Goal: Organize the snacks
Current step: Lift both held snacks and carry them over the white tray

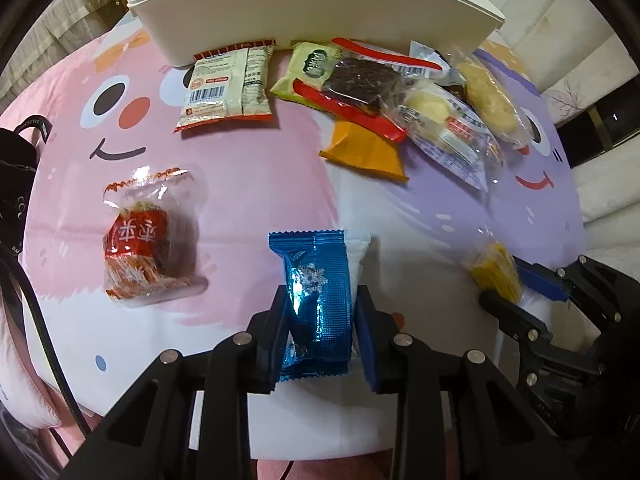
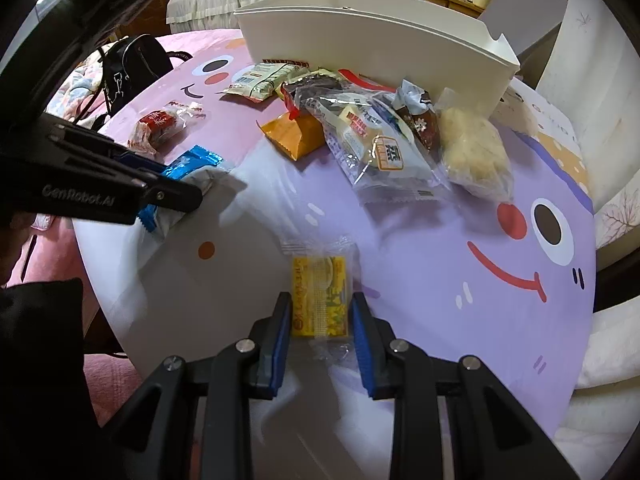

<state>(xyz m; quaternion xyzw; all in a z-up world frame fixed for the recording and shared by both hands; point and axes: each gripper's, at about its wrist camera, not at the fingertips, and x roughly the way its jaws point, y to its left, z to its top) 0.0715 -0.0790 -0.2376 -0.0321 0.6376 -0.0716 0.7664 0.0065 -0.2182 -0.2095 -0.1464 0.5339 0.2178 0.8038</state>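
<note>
Item 1: shiny blue foil snack packet [image 1: 318, 300], tabletop [image 1: 248, 200] at 6 o'clock, clamped in left gripper [image 1: 320, 332] fingers. Item 2: small yellow clear-wrapped snack [image 2: 320, 298], pinched by right gripper [image 2: 320, 340]. Handling advice: lift both straight up, carry toward white plastic bin [image 1: 312, 12] at 12 o'clock, clearing the snack pile.

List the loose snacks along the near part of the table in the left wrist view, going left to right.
Red snack in clear wrap → blue foil packet, between the fingers of the left hand-held gripper → yellow snack, at the right hand-held gripper.
</note>
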